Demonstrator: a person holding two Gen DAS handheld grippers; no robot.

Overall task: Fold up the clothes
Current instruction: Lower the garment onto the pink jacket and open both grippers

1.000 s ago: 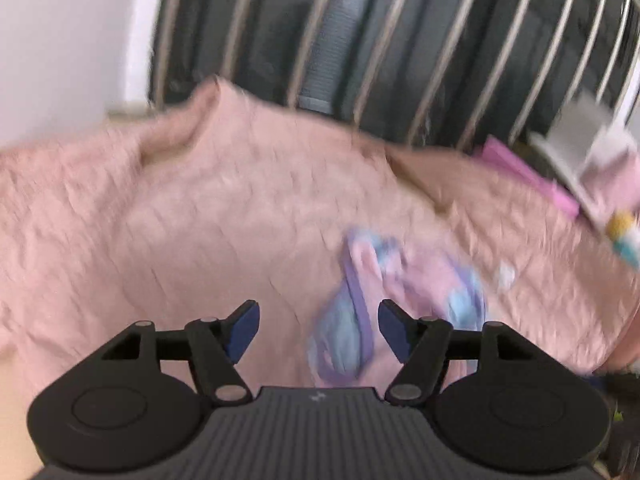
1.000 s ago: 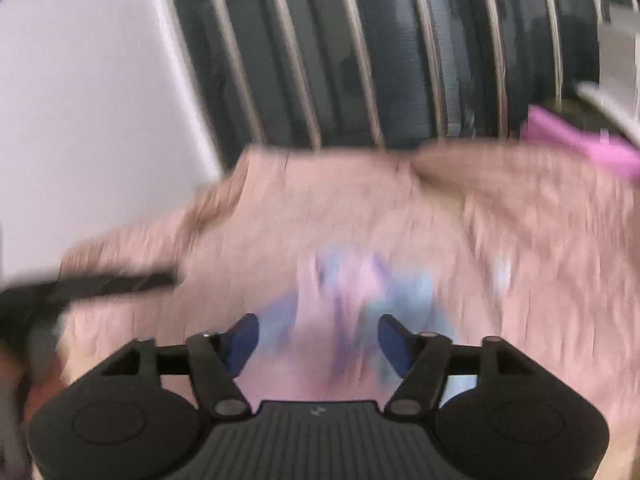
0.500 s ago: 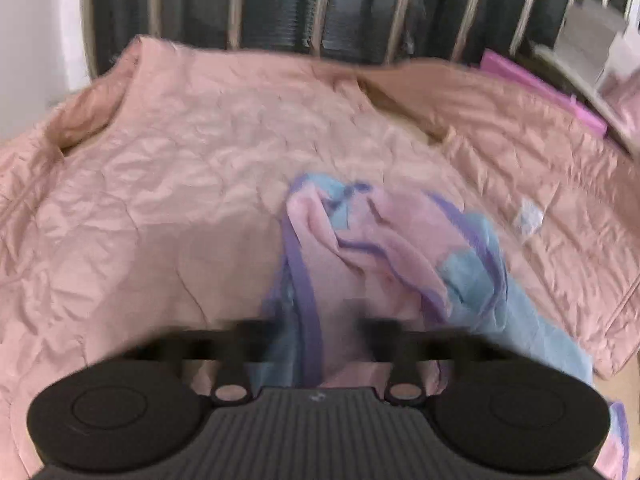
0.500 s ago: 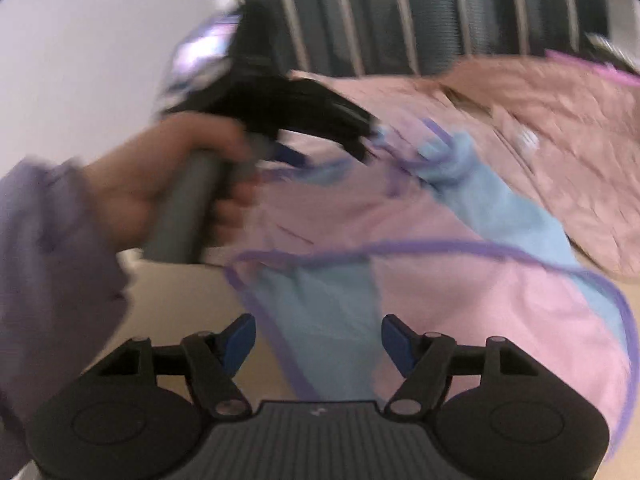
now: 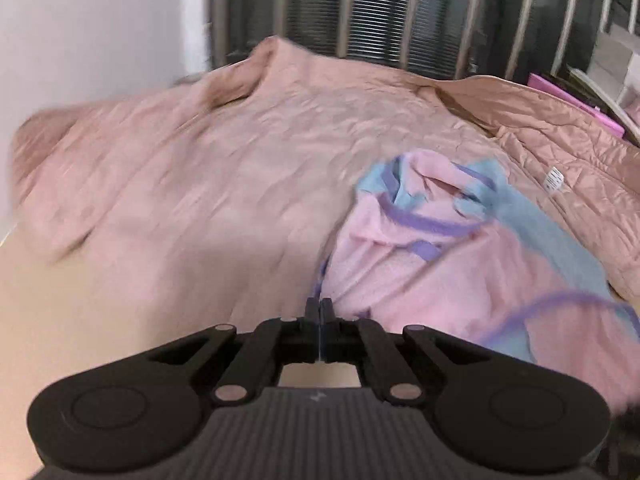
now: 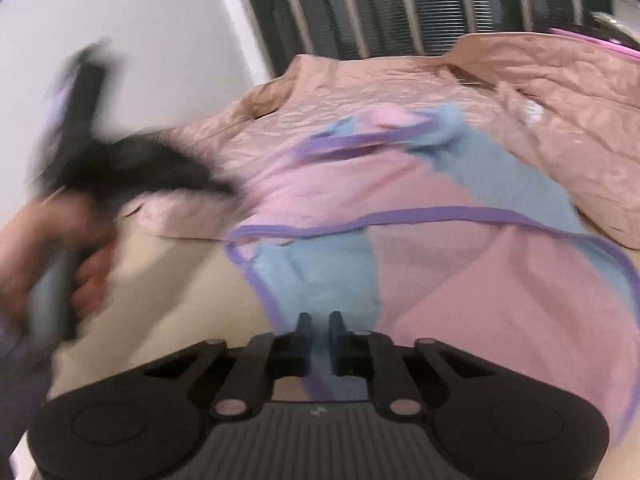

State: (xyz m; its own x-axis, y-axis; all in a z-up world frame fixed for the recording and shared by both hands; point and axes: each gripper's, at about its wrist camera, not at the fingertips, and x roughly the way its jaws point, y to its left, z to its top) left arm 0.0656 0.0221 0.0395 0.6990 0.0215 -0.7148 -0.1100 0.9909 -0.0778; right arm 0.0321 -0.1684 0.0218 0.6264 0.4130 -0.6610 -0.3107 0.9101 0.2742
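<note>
1. At the far left of my right wrist view, a person's hand [image 6: 52,240] in a purple sleeve holds my left gripper [image 6: 224,190], blurred, its tip against the left edge of the garment.
2. In my left wrist view, the left gripper [image 5: 320,308] has its jaws pressed together; purple trim sits right at the tips, but I cannot tell whether any cloth is pinched.
3. The pink, blue and purple-trimmed garment [image 6: 420,220] lies crumpled, its far part on a peach quilted jacket [image 5: 200,184] and its near part on the beige desk [image 6: 180,300].
4. My right gripper [image 6: 319,324] has just been closing; its jaws now clamp the garment's near blue hem, with cloth between the pads.
5. Behind, a white wall [image 5: 100,20] meets dark slats with pale bars [image 5: 400,8].
6. Far right, a bright pink flat item [image 5: 572,100] sits past the jacket.
</note>
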